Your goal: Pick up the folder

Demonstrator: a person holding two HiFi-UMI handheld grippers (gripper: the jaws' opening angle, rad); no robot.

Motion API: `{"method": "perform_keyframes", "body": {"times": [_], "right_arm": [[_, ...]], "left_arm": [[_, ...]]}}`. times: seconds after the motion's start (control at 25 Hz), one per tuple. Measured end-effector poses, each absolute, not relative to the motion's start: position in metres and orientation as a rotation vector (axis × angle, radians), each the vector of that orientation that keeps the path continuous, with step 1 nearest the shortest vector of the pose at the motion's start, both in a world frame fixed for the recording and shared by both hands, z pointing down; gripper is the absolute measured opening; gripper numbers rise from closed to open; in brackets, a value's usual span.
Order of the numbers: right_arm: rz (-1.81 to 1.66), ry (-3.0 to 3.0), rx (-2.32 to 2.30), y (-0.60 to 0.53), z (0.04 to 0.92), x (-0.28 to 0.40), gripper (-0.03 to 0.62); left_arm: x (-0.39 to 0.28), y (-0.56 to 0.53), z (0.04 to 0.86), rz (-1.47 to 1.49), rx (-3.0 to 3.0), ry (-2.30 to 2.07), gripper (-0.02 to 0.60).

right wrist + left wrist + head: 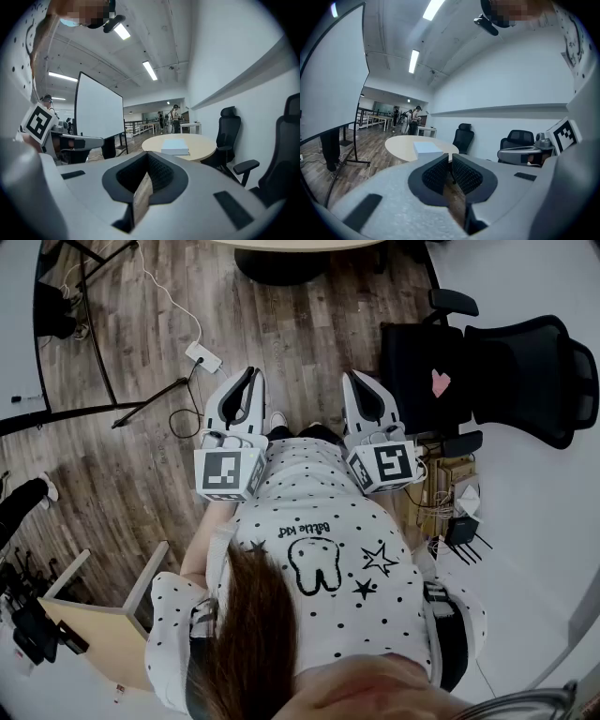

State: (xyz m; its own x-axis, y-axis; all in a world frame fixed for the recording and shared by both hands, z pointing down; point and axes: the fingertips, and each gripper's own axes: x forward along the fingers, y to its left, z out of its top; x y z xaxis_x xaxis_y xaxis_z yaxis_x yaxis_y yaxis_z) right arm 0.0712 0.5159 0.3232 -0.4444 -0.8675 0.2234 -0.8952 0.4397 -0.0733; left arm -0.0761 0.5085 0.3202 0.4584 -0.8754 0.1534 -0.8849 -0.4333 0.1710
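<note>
- Your left tongs [451, 158] and right tongs [149, 163] are closed, empty; arriving so, you'd shove the folder [175, 148].
- It lies flat near the desk's [206, 146] near edge, well apart; a shallow bite could slip.

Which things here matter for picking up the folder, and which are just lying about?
For the job: folder on the round table; left gripper and right gripper, both shut and empty.
Just lying about: black office chair; power strip; white screen.
</note>
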Motion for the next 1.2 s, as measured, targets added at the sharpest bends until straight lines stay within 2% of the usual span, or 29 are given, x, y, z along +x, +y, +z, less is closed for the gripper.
{"method": "perform_keyframes", "body": {"times": [0.8,1.2], "right_arm": [[0.254,-2.547,1.562,0.52,0.32,0.069,0.006],[0.364,-2.543,1.548,0.531,0.335,0.067,0.006]], "left_arm": [[-0.078,0.514,0.316,0.036,2.499,-1.529,0.034],[-0.083,0.514,0.329,0.084,2.476,-1.499,0.034]]}}
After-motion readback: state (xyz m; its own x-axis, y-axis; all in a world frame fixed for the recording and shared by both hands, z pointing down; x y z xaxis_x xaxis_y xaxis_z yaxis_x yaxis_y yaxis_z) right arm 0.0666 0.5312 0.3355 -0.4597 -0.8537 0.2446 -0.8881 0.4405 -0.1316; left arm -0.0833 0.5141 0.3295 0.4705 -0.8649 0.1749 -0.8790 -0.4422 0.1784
